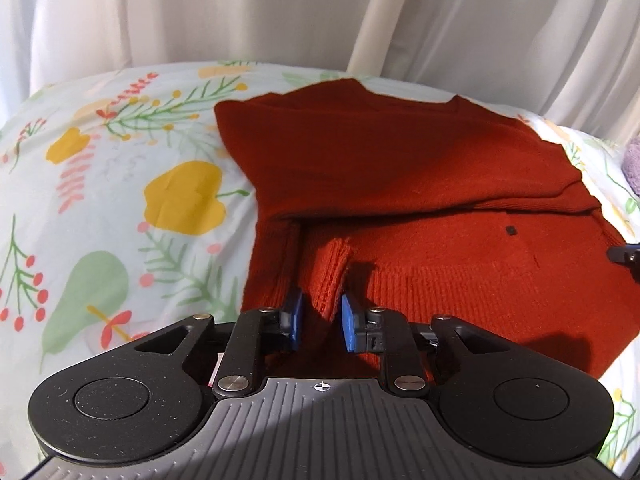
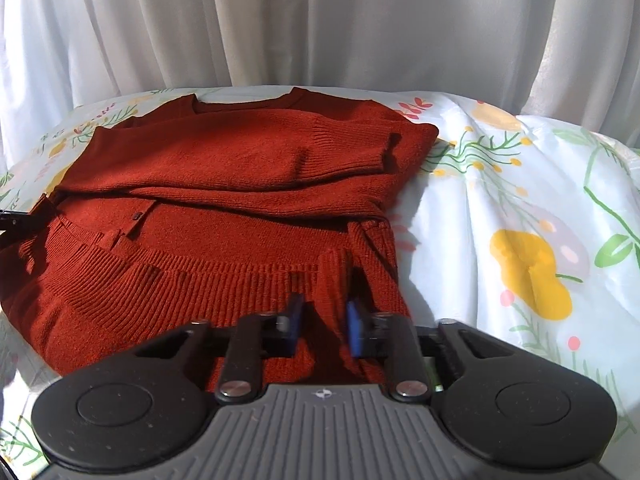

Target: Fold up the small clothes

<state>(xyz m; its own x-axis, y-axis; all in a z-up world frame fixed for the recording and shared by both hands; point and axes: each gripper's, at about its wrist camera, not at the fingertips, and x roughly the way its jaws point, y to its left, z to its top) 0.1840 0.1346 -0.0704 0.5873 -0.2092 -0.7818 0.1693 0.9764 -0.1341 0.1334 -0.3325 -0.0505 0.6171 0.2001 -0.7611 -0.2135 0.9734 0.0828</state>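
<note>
A rust-red knitted sweater (image 1: 400, 160) lies on a floral sheet, its sleeves folded across the chest. In the left wrist view my left gripper (image 1: 322, 312) pinches a raised ridge of the ribbed hem (image 1: 332, 264) near the sweater's left bottom corner, blue pads (image 1: 295, 312) pressed on the fabric. In the right wrist view the sweater (image 2: 240, 168) fills the left half. My right gripper (image 2: 324, 316) is shut on a raised fold of the hem (image 2: 334, 272) near the right bottom corner. A black part of the other gripper (image 1: 624, 256) shows at the frame's edge.
The white sheet with yellow and green flowers (image 1: 120, 180) (image 2: 520, 200) covers a soft surface. White curtains (image 2: 320, 20) hang close behind it, and a pale pole (image 1: 372, 16) stands among them. A purple fuzzy item (image 1: 632, 160) lies at the far right.
</note>
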